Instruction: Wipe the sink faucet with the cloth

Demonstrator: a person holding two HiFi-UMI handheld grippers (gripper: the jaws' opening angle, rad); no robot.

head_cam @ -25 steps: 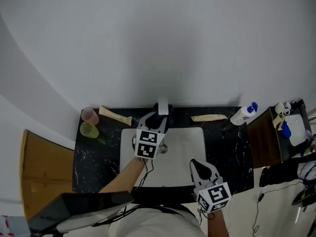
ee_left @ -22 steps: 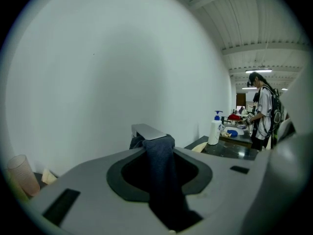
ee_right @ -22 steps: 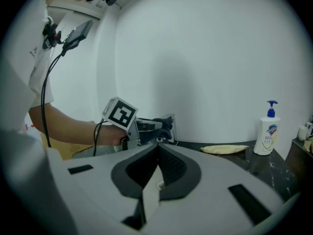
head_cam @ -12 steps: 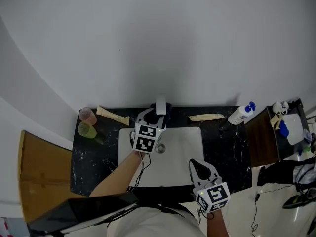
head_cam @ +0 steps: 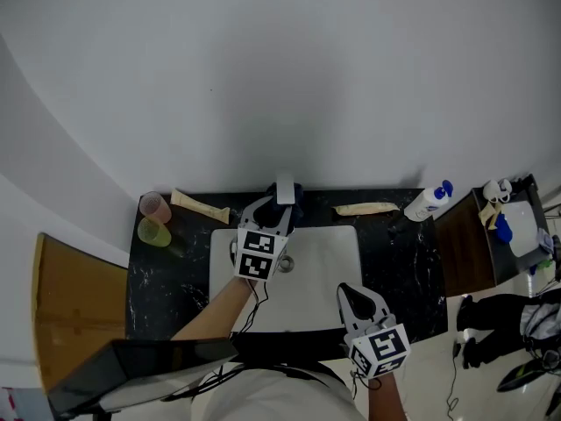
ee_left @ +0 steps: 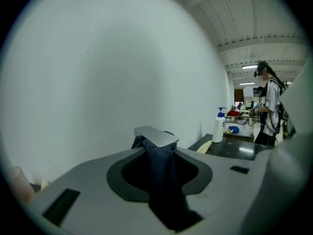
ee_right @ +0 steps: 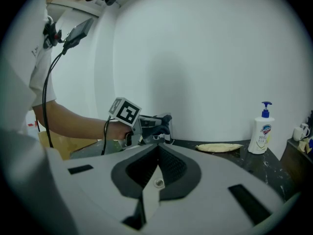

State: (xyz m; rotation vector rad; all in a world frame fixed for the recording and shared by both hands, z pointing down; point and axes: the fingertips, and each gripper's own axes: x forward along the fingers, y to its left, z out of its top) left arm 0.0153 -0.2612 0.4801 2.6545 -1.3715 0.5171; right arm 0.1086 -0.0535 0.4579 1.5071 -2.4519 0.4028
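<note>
Nearest me, the right gripper hangs over the front rim of the sink, its jaws pressed together on nothing. Beyond it, the white basin shows only its drain. At the basin's back edge my left gripper pinches the dark cloth, which drapes over the flat spout of the faucet and touches it. I judge the wiping step to be in hand. The next move calls for dragging the pinched cloth along the spout and down its sides without loosening the grip. Farther back on the black counter stand a pink cup and a green cup at left, contents indiscernible. At right is a white pump bottle, opaque, its fill level hidden.
</note>
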